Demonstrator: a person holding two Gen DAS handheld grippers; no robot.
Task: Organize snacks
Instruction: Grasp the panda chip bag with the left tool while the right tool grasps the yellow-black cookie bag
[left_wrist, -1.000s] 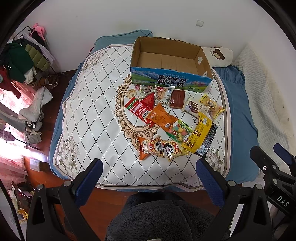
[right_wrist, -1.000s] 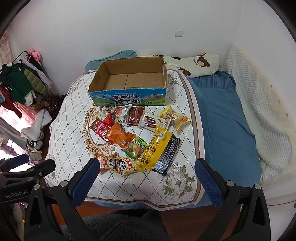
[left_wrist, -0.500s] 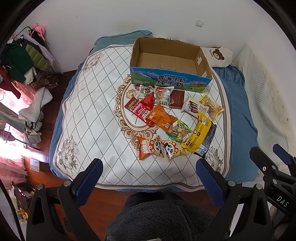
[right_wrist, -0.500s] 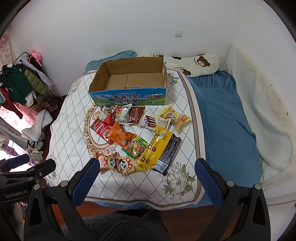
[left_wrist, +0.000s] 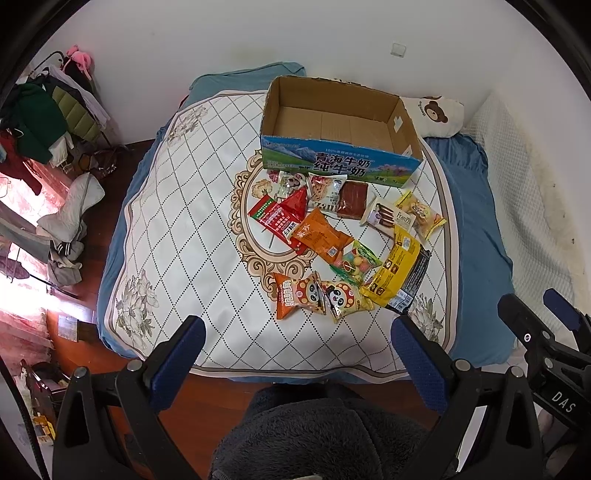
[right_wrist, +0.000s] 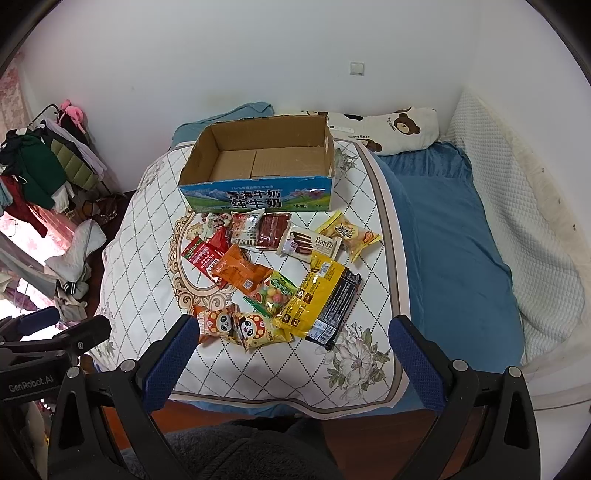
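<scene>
Left gripper (left_wrist: 297, 354) and right gripper (right_wrist: 291, 350) hover above the near edge of the quilted bed cover (left_wrist: 177, 236), jaws spread wide, nothing between them. The snack packets lie ahead at 12 o'clock — roughly a dozen, overlapping. From left: one red packet (right_wrist: 201, 254), one orange packet (right_wrist: 242, 273), two panda-print packets (right_wrist: 240, 326), one green candy bag (right_wrist: 275, 293), one large yellow bag (right_wrist: 312, 295), one Franzzi biscuit pack (right_wrist: 310, 243). Beyond them, the open cardboard milk carton (right_wrist: 258, 197) — empty, bare floor showing — stands just beside the farthest packets.
</scene>
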